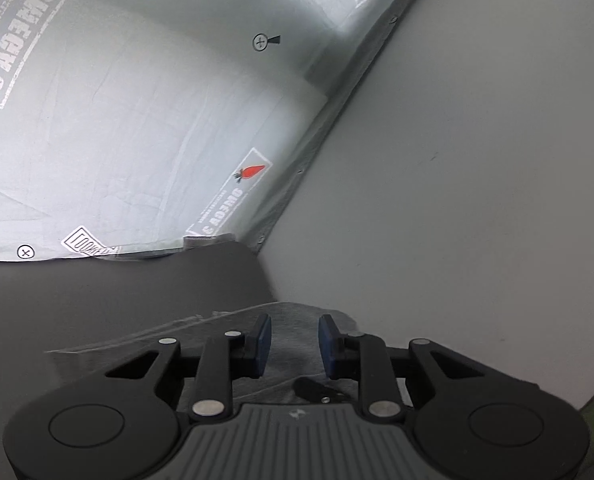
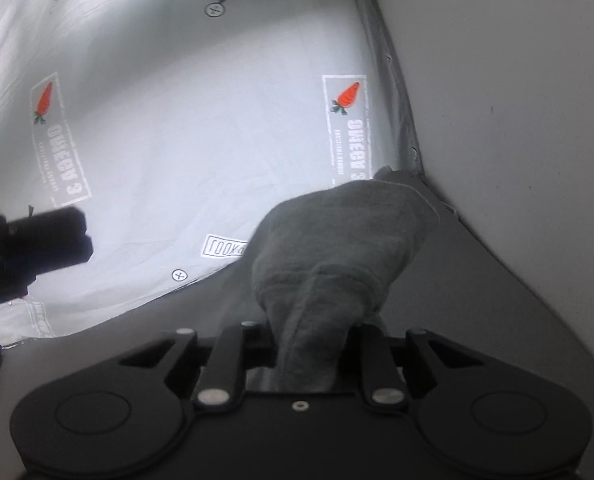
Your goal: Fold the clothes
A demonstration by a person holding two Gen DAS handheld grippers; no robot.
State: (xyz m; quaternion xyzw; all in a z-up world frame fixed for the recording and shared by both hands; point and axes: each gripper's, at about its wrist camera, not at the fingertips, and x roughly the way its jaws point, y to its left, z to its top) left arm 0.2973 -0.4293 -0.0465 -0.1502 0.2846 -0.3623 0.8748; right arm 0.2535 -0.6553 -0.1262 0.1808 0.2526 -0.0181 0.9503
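A grey knit garment (image 2: 337, 240) rises in a bunched hump from between the fingers of my right gripper (image 2: 309, 344), which is shut on it; the cloth hides the pads. In the left wrist view a flat edge of grey garment (image 1: 293, 320) lies under my left gripper (image 1: 295, 342). Its blue pads (image 1: 263, 340) stand apart, open, with the cloth below them and nothing pinched. My left gripper (image 2: 57, 236) also shows as a dark, blurred shape at the left of the right wrist view, over the printed sheet.
A white sheet (image 1: 137, 140) printed with carrots and lettering covers the far area. A dark grey smooth surface (image 1: 117, 288) lies in front of it. A pale wall (image 1: 477, 160) runs along the right side, close to the sheet's edge.
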